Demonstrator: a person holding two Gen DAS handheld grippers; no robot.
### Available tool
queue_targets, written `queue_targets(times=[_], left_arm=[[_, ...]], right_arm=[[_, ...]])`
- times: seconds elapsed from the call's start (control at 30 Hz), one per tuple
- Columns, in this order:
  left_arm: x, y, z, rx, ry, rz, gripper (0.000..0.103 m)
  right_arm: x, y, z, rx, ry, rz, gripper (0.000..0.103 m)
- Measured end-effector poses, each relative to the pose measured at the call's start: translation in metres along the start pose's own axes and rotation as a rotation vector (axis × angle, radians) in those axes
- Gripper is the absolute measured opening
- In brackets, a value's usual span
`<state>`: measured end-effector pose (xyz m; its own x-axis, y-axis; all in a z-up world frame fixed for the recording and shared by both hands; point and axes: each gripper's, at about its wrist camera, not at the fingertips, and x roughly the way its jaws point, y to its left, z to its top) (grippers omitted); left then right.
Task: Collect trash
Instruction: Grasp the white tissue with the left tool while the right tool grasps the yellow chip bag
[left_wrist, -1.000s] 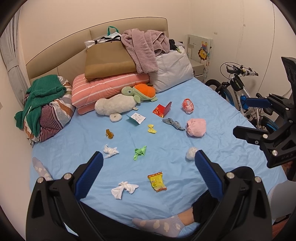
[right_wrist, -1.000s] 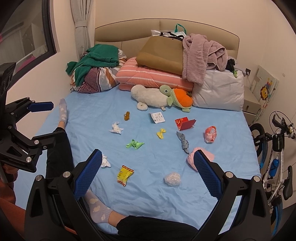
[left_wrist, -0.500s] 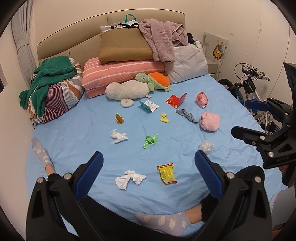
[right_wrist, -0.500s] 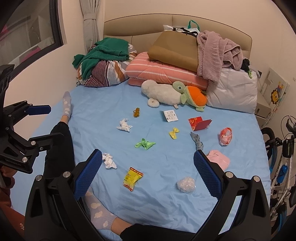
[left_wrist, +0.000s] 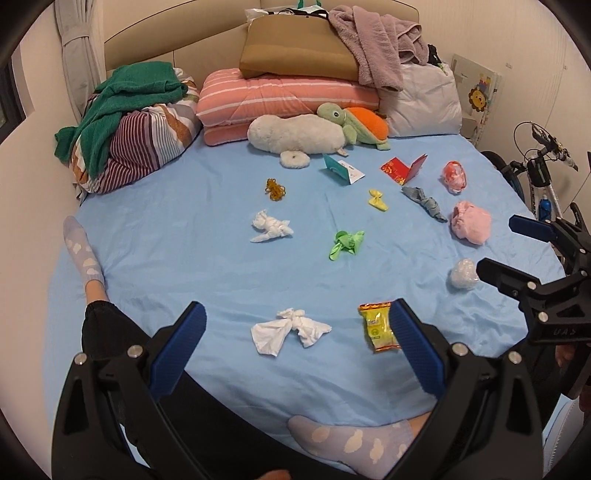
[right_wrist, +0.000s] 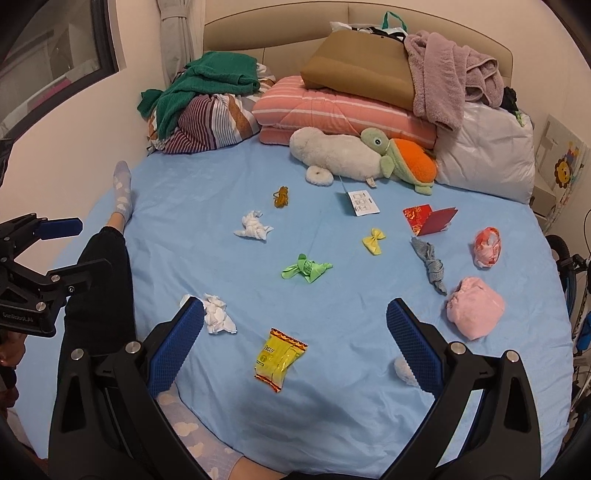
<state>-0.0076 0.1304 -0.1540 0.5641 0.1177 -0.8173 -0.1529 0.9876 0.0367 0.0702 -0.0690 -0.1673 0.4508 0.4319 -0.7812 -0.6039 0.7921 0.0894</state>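
Observation:
Trash lies scattered on a blue bed sheet (left_wrist: 184, 229). A white tissue (left_wrist: 288, 330) lies between the fingers of my open left gripper (left_wrist: 295, 325). A yellow snack wrapper (right_wrist: 279, 358) lies between the fingers of my open right gripper (right_wrist: 295, 325); it also shows in the left wrist view (left_wrist: 378, 325). Further off lie a second white tissue (left_wrist: 269, 230), a green wrapper (left_wrist: 345, 243), a yellow bow (left_wrist: 377, 199), a brown knot (left_wrist: 275, 189), a grey twist (left_wrist: 424, 203), a clear plastic ball (left_wrist: 461, 273), a red card (left_wrist: 402, 171) and a red-white ball (left_wrist: 455, 176). Both grippers are empty.
The person's legs in patterned socks (left_wrist: 79, 247) rest on the bed's near and left side. A pink cloth bundle (left_wrist: 471, 221), plush toys (left_wrist: 295, 134), pillows (left_wrist: 280, 96) and clothes (left_wrist: 129, 96) sit toward the headboard. A bicycle (left_wrist: 539, 173) stands to the right.
Both grippers have moved forward and lower over the bed; the tissue and the yellow wrapper now sit between the fingers. Both stay open.

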Motion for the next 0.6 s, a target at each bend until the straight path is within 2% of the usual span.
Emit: queue_targets(times=[0.23, 0.47, 0.6], left_arm=[[0.050, 0.007, -0.025, -0.002, 0.047, 0.006, 0.099], [0.108, 0.016, -0.047, 0.005, 0.135, 0.009, 0.099], [0.140, 0.021, -0.054, -0.007, 0.158, 0.005, 0.099]], right_arm=[[0.058, 0.013, -0.029, 0.021, 0.041, -0.012, 0.096], [0.122, 0.019, -0.058, 0.023, 0.091, -0.081, 0.095], [0.148, 0.023, -0.071, -0.002, 0.117, -0.121, 0.095]])
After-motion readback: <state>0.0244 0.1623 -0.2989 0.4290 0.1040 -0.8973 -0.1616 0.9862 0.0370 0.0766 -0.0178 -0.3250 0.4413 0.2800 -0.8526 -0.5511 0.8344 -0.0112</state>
